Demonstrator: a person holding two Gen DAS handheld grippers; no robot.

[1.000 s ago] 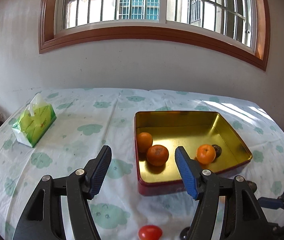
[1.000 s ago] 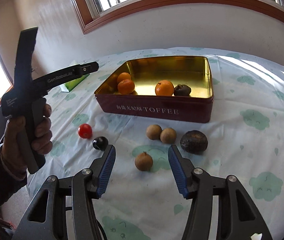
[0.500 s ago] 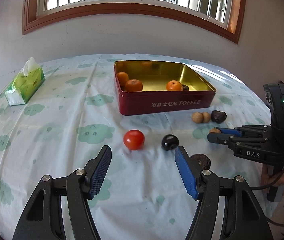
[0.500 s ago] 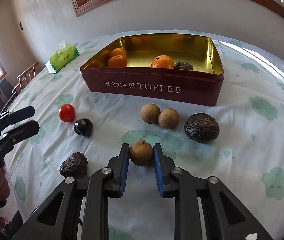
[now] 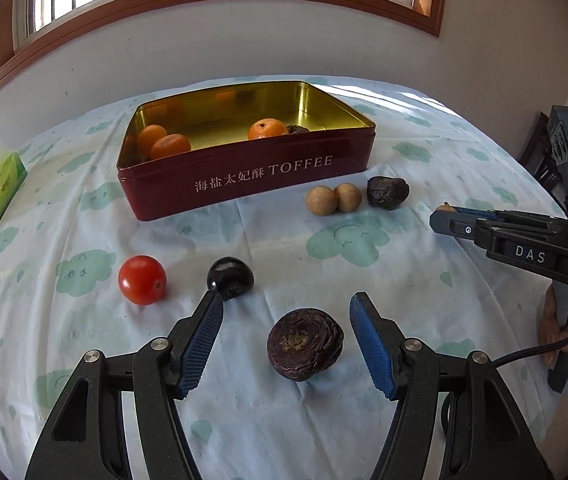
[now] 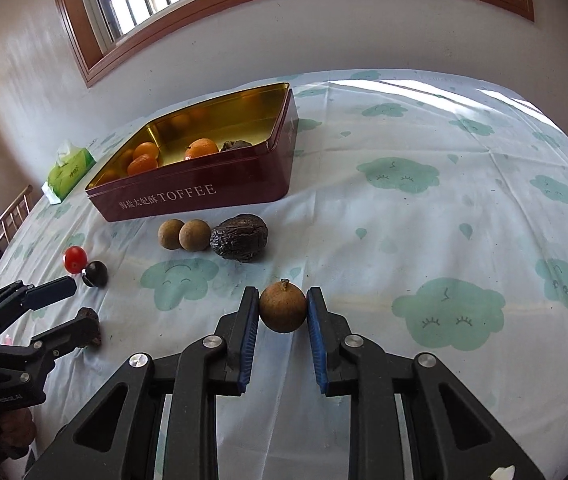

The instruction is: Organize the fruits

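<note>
Your right gripper (image 6: 283, 312) has clamped the brown longan (image 6: 283, 307); left gripper (image 5: 286, 334), half-open, straddles the wrinkled fruit (image 5: 305, 344). Four sit in the tin (image 5: 252, 182), seven remain.

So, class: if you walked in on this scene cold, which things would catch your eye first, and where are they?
The red toffee tin at the back of the table, gold inside, with oranges in it. Nearer, the right gripper is shut on a small brown fruit, while the left gripper stands open around a wrinkled purple fruit. A bright red tomato lies to the left.
</note>
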